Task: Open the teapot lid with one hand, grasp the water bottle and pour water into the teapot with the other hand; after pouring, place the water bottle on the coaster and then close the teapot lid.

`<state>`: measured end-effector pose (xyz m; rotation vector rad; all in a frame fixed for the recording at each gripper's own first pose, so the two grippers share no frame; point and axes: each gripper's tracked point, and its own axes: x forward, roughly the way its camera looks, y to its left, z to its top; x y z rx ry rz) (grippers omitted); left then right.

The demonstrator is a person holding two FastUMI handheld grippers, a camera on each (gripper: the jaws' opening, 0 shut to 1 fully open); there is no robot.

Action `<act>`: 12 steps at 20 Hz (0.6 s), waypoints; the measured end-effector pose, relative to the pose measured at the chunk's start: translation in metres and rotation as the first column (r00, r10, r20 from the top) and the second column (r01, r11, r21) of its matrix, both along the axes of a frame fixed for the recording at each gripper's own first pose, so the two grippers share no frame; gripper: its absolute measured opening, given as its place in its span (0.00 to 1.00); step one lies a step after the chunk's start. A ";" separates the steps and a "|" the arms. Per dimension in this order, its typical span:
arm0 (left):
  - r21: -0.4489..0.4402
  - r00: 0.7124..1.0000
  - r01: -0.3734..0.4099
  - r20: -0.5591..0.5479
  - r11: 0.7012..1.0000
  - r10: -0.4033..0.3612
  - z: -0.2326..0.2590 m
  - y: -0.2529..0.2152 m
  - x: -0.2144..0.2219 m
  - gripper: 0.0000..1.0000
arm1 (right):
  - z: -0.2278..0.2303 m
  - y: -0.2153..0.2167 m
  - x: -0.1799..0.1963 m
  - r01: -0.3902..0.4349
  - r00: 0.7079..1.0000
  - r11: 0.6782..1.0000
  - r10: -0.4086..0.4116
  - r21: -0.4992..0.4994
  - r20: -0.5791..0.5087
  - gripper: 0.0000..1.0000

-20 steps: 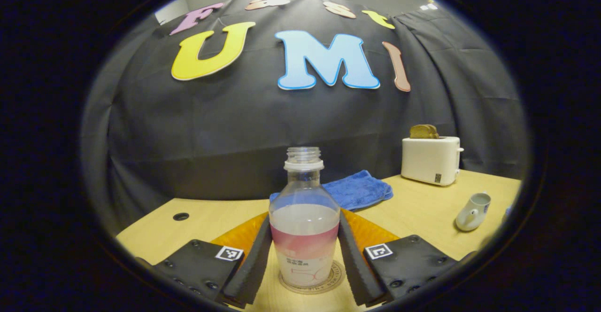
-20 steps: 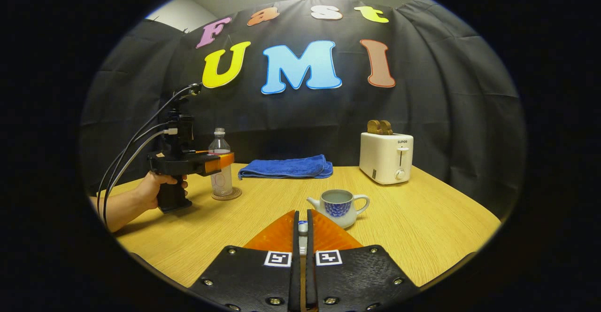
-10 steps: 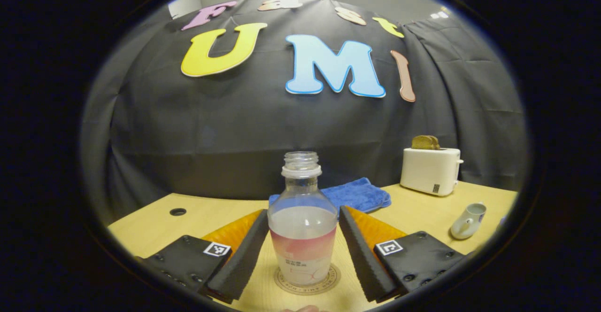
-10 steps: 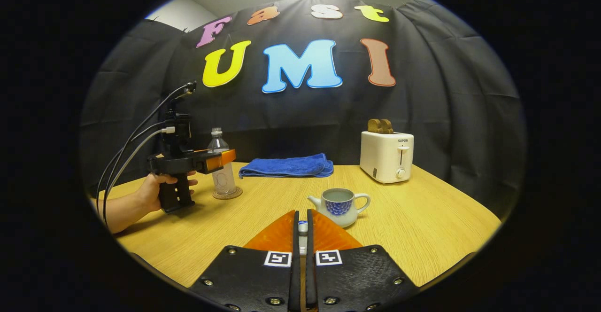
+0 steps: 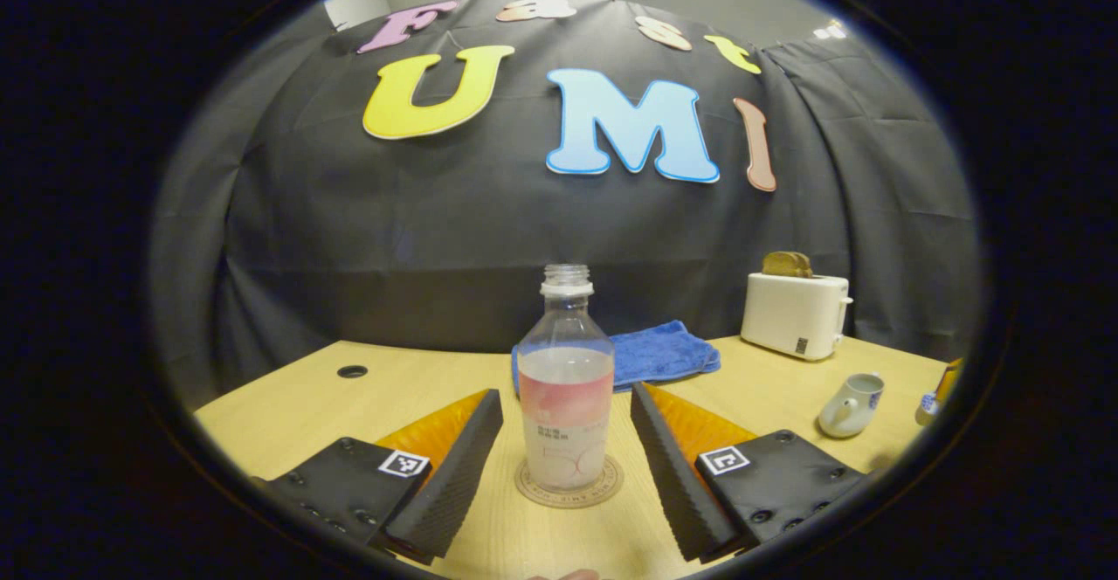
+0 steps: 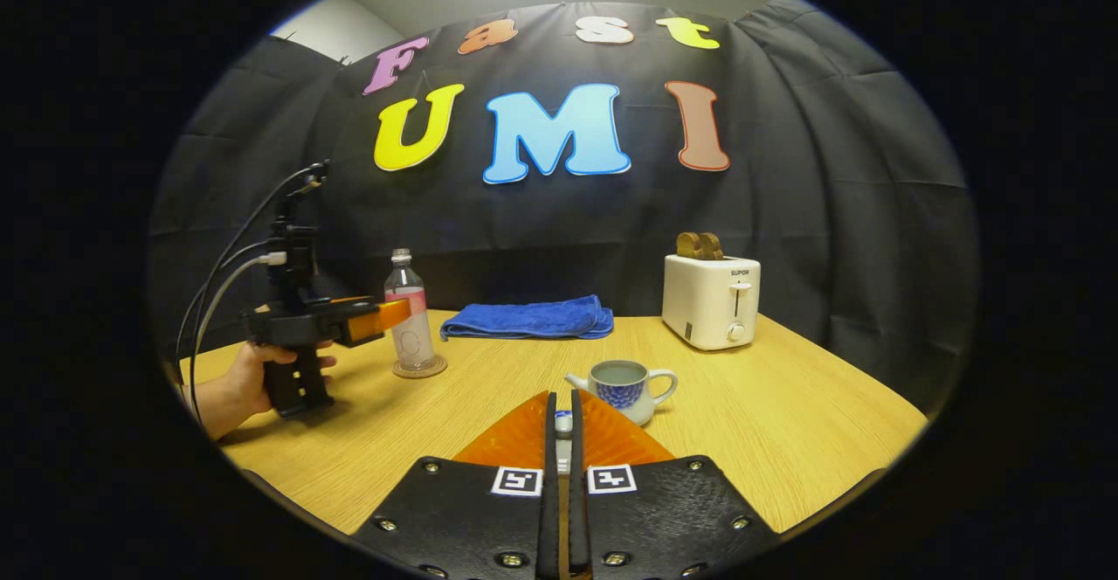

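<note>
On the wooden table (image 6: 786, 423), the water bottle (image 5: 566, 388) stands on its coaster (image 5: 568, 486), far left; the left gripper (image 5: 566, 462) gapes clear, released. The right gripper (image 6: 563, 427) pinches the lid (image 6: 563, 424), ready for the open teapot (image 6: 622, 388)

We list: clear water bottle (image 5: 566, 388) with pink-and-white label band; round tan coaster (image 5: 568, 486) with dark ring print; white teapot (image 6: 622, 386) with blue scale pattern; blue towel (image 6: 528, 318); cream toaster (image 6: 710, 301); light wood-grain table (image 6: 786, 440).
</note>
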<state>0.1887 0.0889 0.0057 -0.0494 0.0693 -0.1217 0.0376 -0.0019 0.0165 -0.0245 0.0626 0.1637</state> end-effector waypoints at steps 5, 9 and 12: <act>-0.063 0.999 -0.019 -0.027 0.998 0.017 -0.004 -0.022 -0.093 1.00 | 0.022 -0.026 0.080 0.076 0.995 0.997 -0.077 0.011 0.066 0.05; 0.021 1.000 0.002 -0.003 1.000 -0.002 -0.005 -0.039 -0.120 1.00 | 0.013 -0.026 0.114 0.087 0.996 0.996 -0.087 0.003 0.030 0.05; 0.065 1.000 0.029 0.009 0.997 -0.030 -0.005 -0.052 -0.124 1.00 | 0.006 -0.028 0.128 0.101 0.995 0.995 -0.101 -0.003 0.012 0.05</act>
